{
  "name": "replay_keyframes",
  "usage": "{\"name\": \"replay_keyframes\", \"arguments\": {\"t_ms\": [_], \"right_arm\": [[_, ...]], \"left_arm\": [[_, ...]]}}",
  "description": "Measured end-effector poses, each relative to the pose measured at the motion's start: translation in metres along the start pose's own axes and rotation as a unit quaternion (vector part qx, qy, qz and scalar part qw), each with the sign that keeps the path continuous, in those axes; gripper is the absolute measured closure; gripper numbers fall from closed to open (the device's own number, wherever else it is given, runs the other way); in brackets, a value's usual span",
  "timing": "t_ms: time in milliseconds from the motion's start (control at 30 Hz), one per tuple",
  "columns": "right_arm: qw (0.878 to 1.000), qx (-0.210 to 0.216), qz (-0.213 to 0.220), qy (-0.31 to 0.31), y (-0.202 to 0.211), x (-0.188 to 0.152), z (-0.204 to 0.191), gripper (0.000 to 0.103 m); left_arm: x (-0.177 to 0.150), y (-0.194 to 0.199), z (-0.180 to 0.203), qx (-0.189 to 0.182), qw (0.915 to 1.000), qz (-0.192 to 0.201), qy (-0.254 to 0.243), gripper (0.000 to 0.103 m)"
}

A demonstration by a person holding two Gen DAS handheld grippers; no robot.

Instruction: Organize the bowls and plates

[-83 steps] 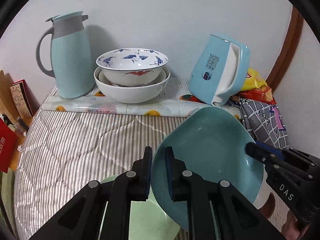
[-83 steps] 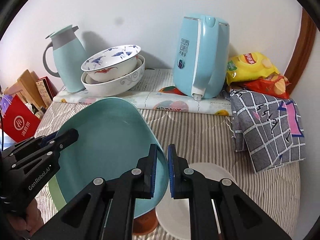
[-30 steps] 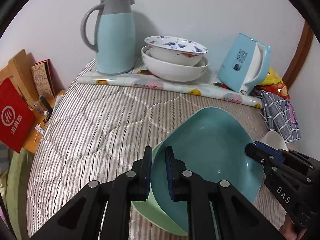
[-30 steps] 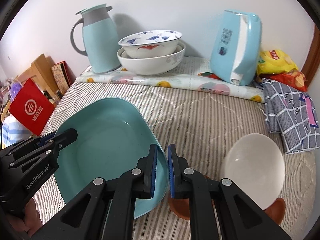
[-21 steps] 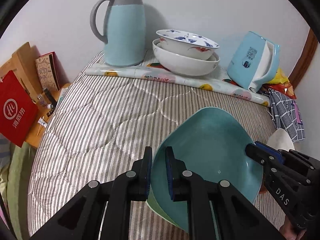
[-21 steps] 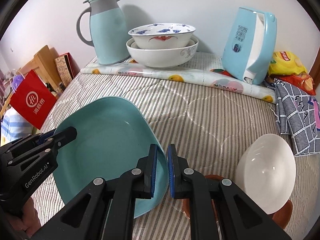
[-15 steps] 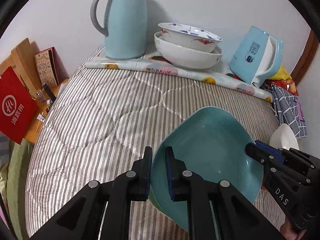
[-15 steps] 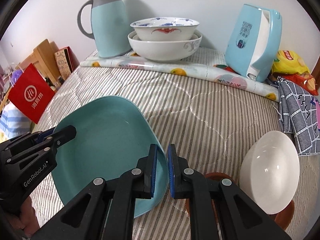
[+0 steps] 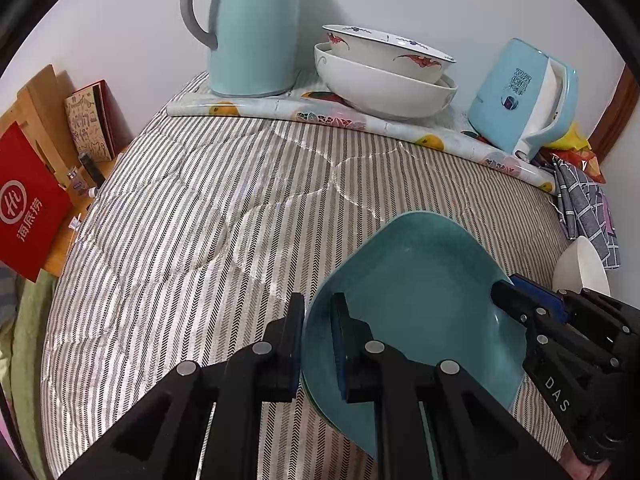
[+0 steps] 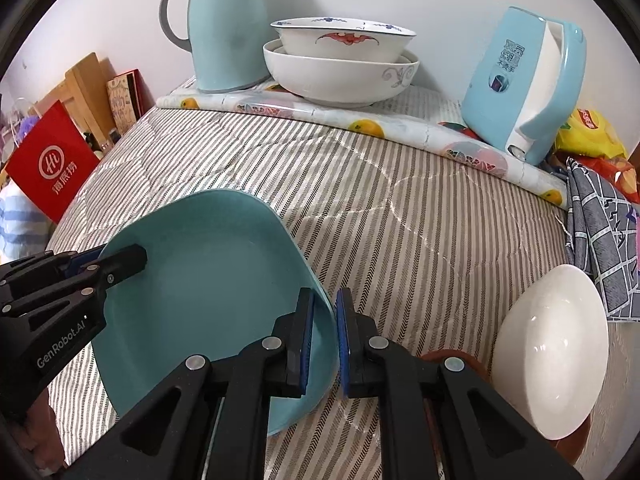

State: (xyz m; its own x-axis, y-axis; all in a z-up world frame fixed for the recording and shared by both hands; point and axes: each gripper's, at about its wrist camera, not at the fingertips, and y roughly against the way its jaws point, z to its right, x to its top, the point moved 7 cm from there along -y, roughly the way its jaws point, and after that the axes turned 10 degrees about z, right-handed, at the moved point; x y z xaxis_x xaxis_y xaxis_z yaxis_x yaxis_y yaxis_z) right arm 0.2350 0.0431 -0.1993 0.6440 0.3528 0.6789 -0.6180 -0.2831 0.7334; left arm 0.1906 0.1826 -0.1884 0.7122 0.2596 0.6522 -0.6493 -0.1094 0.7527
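Note:
A teal square plate (image 9: 416, 296) (image 10: 208, 280) is held by both grippers low over the striped quilt. My left gripper (image 9: 318, 344) is shut on its left rim; it also shows in the right wrist view (image 10: 120, 264). My right gripper (image 10: 325, 332) is shut on its right rim; it also shows in the left wrist view (image 9: 516, 300). A thin edge of a green plate (image 9: 316, 404) peeks out under the teal plate. A white bowl (image 10: 552, 352) (image 9: 582, 268) rests tilted on a brown dish (image 10: 440, 358) at the right. Two stacked bowls (image 10: 340, 64) (image 9: 380, 76) stand at the back.
A teal thermos jug (image 9: 252, 28) (image 10: 224, 28) and a blue kettle (image 9: 528, 100) (image 10: 528, 80) stand on a fruit-print mat (image 10: 320, 114) by the wall. A checked cloth (image 10: 604, 232) and snack bags (image 10: 592, 132) lie at the right. A red bag (image 9: 24, 208) stands beyond the quilt's left edge.
Both grippers have carried the teal plate down and to the left, over the green plate, which is now almost hidden. The white bowl and brown dish have come into view.

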Motion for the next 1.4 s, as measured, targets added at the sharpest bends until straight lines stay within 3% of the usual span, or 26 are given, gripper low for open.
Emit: {"name": "replay_keyframes", "arguments": {"t_ms": [267, 433, 667, 867, 1000, 1267, 1333, 1400], "right_arm": [[1.0, -0.003, -0.002, 0.004, -0.002, -0.004, 0.001, 0.09], [1.0, -0.003, 0.011, -0.01, 0.01, -0.002, 0.009, 0.069], [0.999, -0.006, 0.034, -0.023, 0.039, -0.001, 0.022, 0.063], [0.997, -0.016, 0.052, -0.049, 0.068, -0.011, 0.047, 0.058], [0.995, -0.031, 0.068, -0.068, 0.09, -0.019, 0.069, 0.049], [0.99, -0.063, 0.091, -0.09, 0.132, -0.04, 0.114, 0.047], [0.988, -0.067, 0.092, -0.101, 0.14, -0.045, 0.125, 0.039], [0.987, -0.067, 0.092, -0.113, 0.147, -0.051, 0.137, 0.039]], "left_arm": [[-0.004, 0.0, -0.001, -0.001, 0.9999, -0.01, -0.004, 0.088], [-0.003, 0.01, -0.003, 0.006, 1.0, -0.003, -0.003, 0.077], [0.002, 0.032, 0.005, 0.007, 0.9999, 0.015, -0.005, 0.077], [0.003, 0.053, 0.026, 0.002, 0.9995, 0.03, -0.012, 0.077], [0.001, 0.067, 0.045, -0.009, 0.9991, 0.038, -0.015, 0.077], [-0.003, 0.087, 0.09, -0.029, 0.9977, 0.05, -0.034, 0.077], [-0.006, 0.091, 0.1, -0.034, 0.9974, 0.051, -0.038, 0.077], [-0.008, 0.094, 0.109, -0.039, 0.9971, 0.052, -0.04, 0.077]]}}
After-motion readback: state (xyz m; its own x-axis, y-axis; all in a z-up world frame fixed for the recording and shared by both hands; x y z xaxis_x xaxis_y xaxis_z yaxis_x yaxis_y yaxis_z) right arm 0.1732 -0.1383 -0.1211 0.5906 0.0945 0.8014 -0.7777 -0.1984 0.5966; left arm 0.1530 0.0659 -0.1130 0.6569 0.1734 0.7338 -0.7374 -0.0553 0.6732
